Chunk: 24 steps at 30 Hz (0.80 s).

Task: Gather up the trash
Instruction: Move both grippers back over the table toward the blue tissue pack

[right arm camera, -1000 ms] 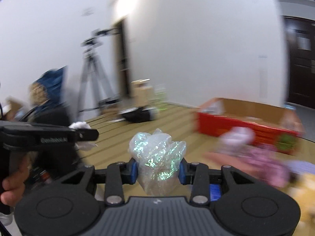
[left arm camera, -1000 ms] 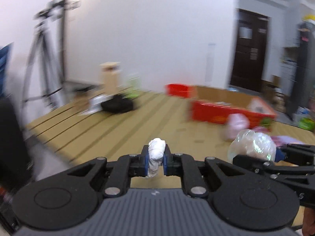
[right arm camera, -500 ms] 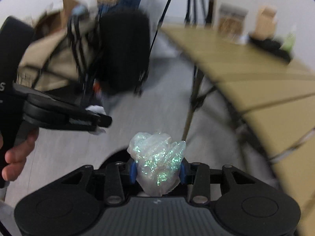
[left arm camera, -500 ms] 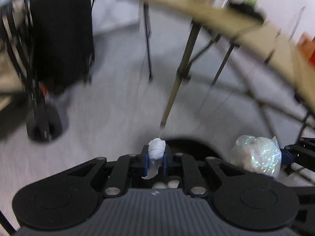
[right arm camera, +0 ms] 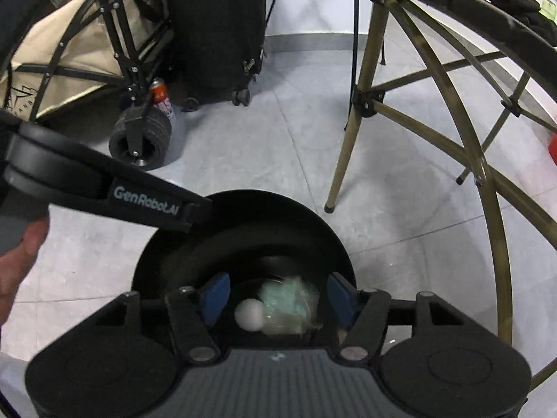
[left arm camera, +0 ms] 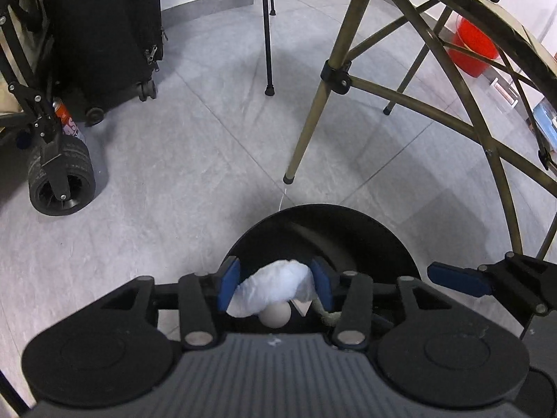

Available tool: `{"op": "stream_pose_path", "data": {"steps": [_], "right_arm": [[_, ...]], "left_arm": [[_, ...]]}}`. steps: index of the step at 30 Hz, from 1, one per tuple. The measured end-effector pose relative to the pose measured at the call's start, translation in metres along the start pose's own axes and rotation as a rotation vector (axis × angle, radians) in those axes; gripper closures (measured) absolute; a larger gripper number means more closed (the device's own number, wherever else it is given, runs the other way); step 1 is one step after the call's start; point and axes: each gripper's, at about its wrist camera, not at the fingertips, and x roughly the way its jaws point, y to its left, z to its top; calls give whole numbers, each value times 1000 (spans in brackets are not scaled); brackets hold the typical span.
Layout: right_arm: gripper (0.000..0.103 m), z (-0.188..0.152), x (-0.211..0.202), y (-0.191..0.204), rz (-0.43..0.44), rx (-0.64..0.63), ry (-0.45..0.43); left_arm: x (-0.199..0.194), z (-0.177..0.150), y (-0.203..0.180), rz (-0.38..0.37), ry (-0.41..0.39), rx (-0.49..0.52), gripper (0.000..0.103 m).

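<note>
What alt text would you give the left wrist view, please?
The left gripper, fingers spread, has a crumpled white tissue between its blue pads, above an open black trash bin. Around it are grey floor tiles, a folding table's legs and a black suitcase.

Two wrist fisheyes close above, facing down, both on the black bin (left arm camera: 348, 230) (right arm camera: 243, 223).

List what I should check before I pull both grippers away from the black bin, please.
1. Left gripper above the black bin: ok.
2. Left jaws open: ok.
3. White tissue wad free of the left pads: cannot tell; it sits between them.
4. Right gripper open above the bin: ok.
5. Plastic wad apart from the right pads: ok; it looks blurred, over the bin's opening.
</note>
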Motion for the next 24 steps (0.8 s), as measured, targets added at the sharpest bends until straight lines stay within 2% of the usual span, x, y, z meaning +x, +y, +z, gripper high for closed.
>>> {"op": "stream_pose_path", "data": {"steps": [6, 12, 15, 17, 19, 24], "right_arm": [[40, 0, 0, 2, -7, -25, -9], [39, 0, -7, -1, -12, -16, -33], [39, 2, -19, 0, -21, -21, -69], [39, 2, -34, 2, -20, -28, -111], [39, 3, -57, 4, -13, -33, -166], [39, -4, -145, -4, -4, -2, -393]], "left_arm": [[-2, 3, 2, -20, -13, -8, 43], [-9, 6, 2, 11, -43, 2, 42], [-28, 4, -6, 101, -150, 91, 30], [-49, 4, -9, 135, -232, 141, 30], [-73, 4, -9, 125, -303, 165, 30], [-143, -3, -20, 71, -584, 159, 22]]}}
